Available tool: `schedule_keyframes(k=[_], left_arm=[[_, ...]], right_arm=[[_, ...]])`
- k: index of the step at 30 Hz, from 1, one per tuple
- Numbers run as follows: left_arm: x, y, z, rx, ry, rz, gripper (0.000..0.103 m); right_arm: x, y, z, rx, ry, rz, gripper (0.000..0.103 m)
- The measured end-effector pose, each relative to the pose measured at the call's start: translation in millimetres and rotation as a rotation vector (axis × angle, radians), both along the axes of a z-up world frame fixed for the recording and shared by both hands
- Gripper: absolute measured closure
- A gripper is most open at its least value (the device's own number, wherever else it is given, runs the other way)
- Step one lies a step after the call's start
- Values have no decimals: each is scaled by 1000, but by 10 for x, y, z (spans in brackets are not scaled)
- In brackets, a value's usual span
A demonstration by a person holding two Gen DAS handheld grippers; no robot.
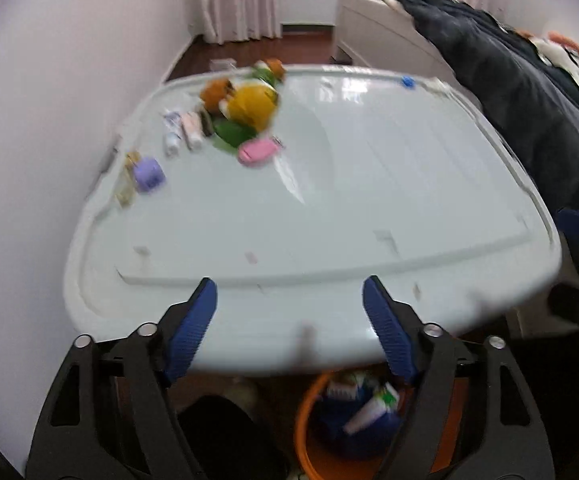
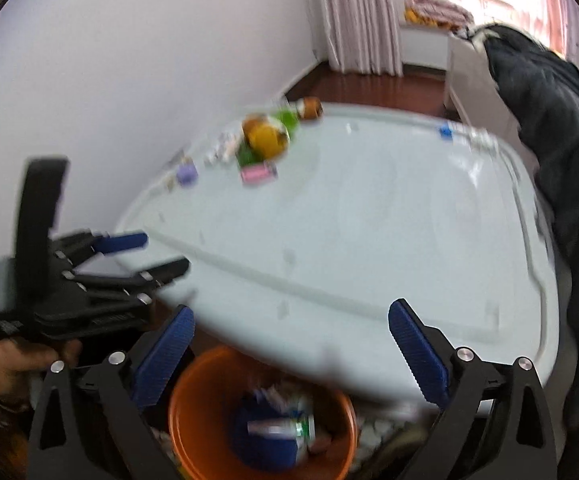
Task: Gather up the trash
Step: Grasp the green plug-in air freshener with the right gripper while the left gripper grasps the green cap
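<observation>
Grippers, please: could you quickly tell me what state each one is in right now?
Left gripper: open, nothing between its fingers.
Right gripper: open, empty, above the orange bin.

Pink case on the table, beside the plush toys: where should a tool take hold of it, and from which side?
The pink case looks like a low, rounded oblong lying flat. Probably best gripped from above across its short width, near the middle. The clear side faces the open table; plush toys crowd its far side. Blur hides finer detail.
</observation>
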State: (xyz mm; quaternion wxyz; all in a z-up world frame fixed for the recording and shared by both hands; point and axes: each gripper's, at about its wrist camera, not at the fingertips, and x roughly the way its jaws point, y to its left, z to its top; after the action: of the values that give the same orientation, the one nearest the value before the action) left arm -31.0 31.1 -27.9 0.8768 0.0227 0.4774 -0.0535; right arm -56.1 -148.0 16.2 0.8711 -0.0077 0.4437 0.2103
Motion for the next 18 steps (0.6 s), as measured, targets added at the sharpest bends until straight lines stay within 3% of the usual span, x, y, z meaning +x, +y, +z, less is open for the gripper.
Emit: schedule_keyframes(k=[6, 9, 12, 15, 18], left_arm=[[425, 206, 210, 14, -71, 90, 22], [609, 311, 264, 19, -95, 129, 22], [658, 456, 223, 21, -116, 177, 22], [678, 610, 128, -36, -69, 198, 22], [662, 678, 81, -12, -63, 206, 22]], right_arm=[[595, 193, 243, -11, -104, 4, 5], [1032, 362, 216, -13, -97, 6, 5], [1562, 666, 57, -21, -50, 9, 5], [2024, 1049, -237, -63, -8, 21, 6], [2384, 1428, -571, -123, 30, 32, 6]])
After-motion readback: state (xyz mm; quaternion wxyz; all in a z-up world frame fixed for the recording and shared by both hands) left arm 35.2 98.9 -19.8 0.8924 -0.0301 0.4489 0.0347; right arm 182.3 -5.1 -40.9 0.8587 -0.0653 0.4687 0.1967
